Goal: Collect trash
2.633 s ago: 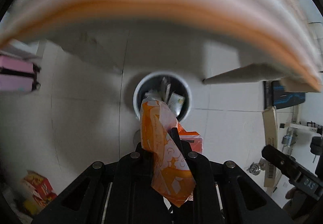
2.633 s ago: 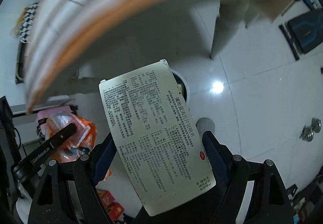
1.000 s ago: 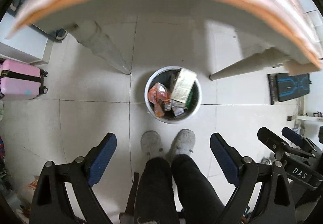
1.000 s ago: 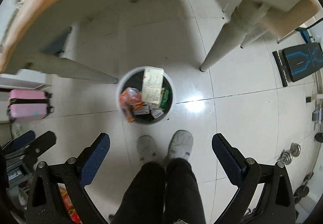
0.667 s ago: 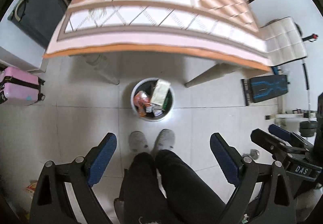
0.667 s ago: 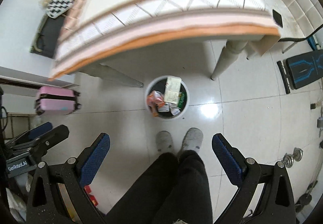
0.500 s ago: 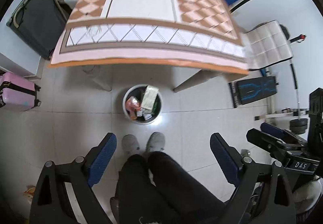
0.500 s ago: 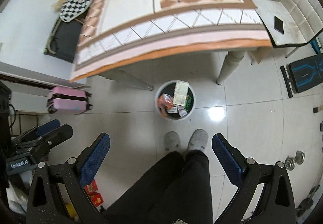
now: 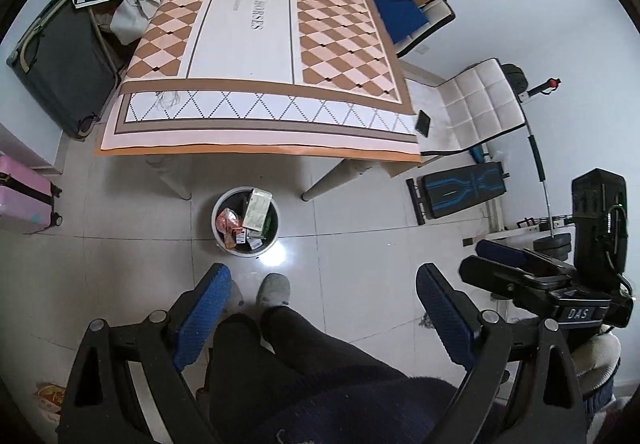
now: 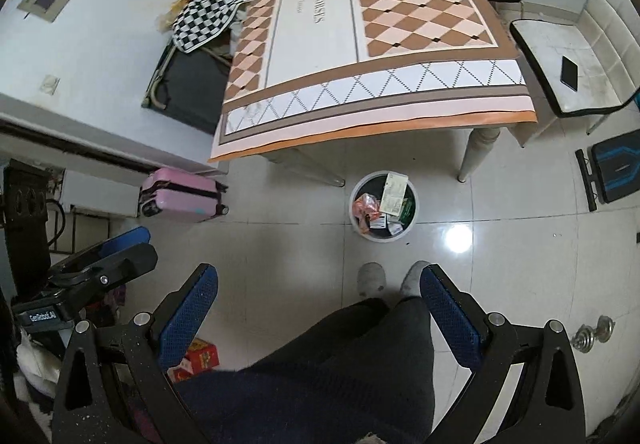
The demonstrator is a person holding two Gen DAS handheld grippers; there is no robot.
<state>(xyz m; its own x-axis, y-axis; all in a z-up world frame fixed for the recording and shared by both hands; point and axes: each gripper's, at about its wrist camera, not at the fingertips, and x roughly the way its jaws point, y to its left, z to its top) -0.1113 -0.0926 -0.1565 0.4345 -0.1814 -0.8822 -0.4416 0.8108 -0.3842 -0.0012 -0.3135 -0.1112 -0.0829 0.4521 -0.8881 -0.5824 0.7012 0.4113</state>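
A round white trash bin stands on the floor by the table's near edge; it also shows in the right wrist view. Inside lie an orange snack bag, a pale printed leaflet box and several small packets. My left gripper is open and empty, high above the floor. My right gripper is open and empty too, at about the same height. The right gripper shows in the left view, the left one in the right view.
A table with a diamond-pattern cloth has bottles and boxes at its far end. A white chair holds a phone. A pink suitcase, a bench, dumbbells and the person's legs are below.
Both grippers let go of the orange bag and the leaflet box, which now lie in the bin. Both grippers opened and rose well above the table, so the bin looks smaller.
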